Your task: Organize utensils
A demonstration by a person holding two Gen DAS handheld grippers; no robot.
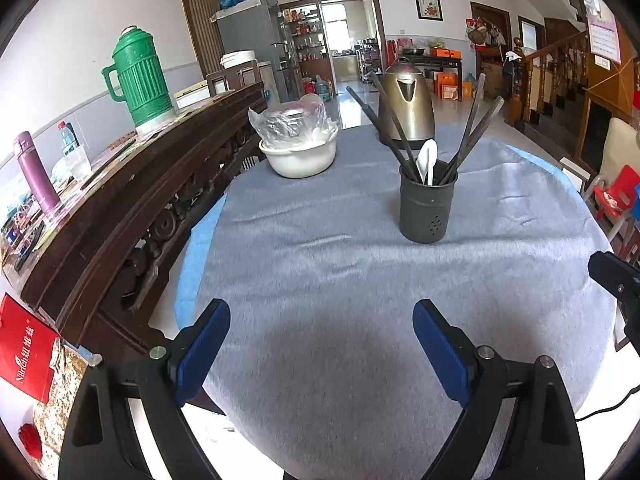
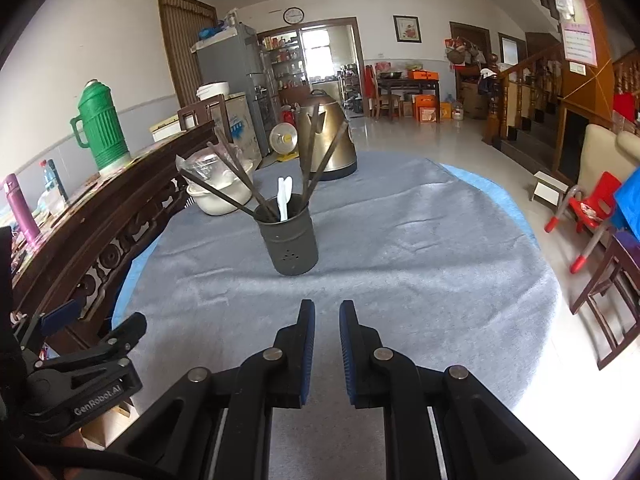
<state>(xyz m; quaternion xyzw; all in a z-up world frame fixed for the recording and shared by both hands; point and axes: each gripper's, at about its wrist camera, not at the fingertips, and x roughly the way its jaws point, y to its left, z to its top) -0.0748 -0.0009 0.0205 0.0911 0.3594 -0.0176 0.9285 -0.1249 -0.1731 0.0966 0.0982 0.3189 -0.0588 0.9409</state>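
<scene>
The table, under a grey cloth, fills both views and lies bare around the holder; no loose utensil shows on it. At about 1 o'clock in the left view, and 11 o'clock in the right, stands the dark holder, upright, with chopsticks fanned out to both sides and a white spoon in the middle. Behind it, at 12 o'clock, is the kettle; at 11 o'clock the white bowl with a plastic bag in it.

The left gripper has its jaws spread wide with nothing between them. The right gripper has its jaws nearly together, a thin gap showing, and holds nothing.

The utensils look to be in the holder already, so the step in hand is probably either tidying them or pulling back. If tidying, come in from above at the holder's mouth, take one stick near its top end, and steady the holder's wall with the wide left jaws first, since splayed sticks could lever it over.
</scene>
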